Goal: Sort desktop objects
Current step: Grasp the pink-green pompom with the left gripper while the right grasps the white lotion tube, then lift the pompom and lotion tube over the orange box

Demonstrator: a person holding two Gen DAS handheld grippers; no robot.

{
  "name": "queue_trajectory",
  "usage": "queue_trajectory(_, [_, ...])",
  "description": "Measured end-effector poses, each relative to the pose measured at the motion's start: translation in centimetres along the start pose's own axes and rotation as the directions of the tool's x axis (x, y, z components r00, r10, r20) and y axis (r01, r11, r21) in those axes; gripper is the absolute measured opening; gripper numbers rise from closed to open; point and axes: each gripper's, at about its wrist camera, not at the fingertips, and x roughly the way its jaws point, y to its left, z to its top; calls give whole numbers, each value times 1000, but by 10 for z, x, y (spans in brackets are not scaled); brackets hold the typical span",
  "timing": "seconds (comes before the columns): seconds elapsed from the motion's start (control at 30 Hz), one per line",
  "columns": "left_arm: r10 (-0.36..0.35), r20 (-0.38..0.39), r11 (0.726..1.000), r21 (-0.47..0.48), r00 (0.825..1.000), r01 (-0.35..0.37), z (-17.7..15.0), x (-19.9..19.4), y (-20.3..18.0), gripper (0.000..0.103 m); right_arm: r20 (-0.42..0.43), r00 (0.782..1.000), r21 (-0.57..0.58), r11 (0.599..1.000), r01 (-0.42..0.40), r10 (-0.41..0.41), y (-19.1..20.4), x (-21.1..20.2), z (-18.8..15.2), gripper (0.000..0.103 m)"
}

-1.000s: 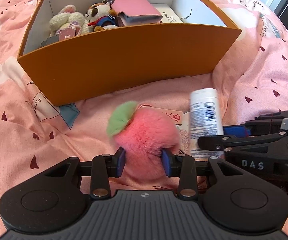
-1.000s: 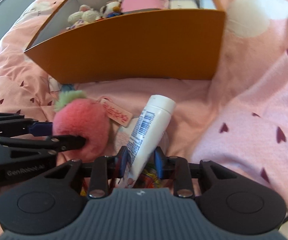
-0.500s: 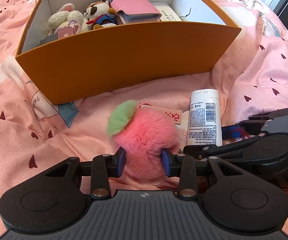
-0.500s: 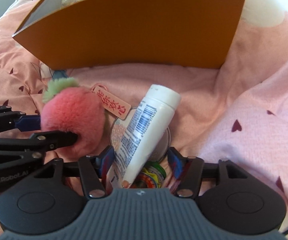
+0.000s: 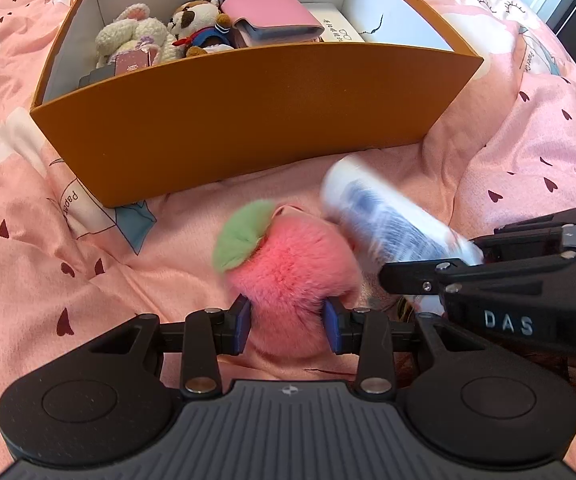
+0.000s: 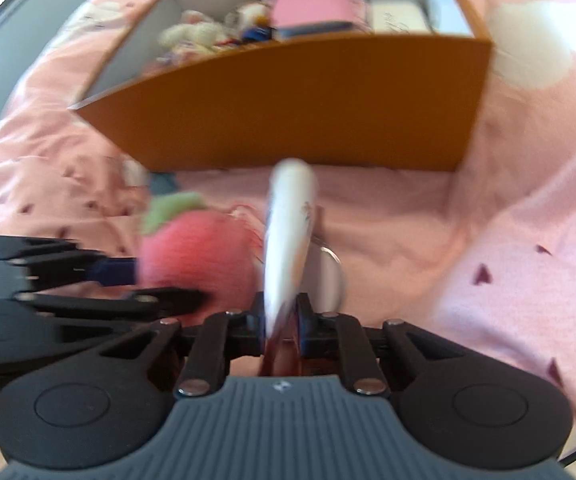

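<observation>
On the left we've got the left gripper (image 5: 286,322) half open, pads squeezed onto the fluffy pink strawberry plush (image 5: 288,276) sitting on the pink bedspread (image 5: 48,240), just in front of the orange box (image 5: 248,120). Right beside it our right gripper (image 6: 282,326) is closing its jaws, nearly together, on the flat end of the white tube (image 6: 288,240), which angles toward the box.

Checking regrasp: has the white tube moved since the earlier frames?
Yes. In the left wrist view the white tube has tipped left: its cap now leans over the pink plush strawberry, nearer the orange box. The right gripper is closing on it.
</observation>
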Motion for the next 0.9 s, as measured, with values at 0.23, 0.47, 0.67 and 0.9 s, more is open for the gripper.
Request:
queue_trajectory(0.23, [-11, -13, 1000, -23, 1000, 11, 1, -2, 8, 40, -54, 997, -43, 998, 51, -53, 7, 15, 3, 15])
queue_trajectory(0.47, [-27, -10, 999, -22, 1000, 27, 3, -4, 11, 44, 25, 999, -14, 1000, 24, -23, -9, -6, 0, 13])
queue_trajectory(0.67, [-46, 37, 998, -33, 998, 47, 9, -6, 8, 49, 71, 997, 24, 1000, 6, -7, -21, -24, 8, 13])
queue_trajectory(0.9, [-58, 92, 996, -56, 994, 63, 21, 0, 3, 54, 88, 996, 17, 999, 33, -34, -24, -30, 19, 14])
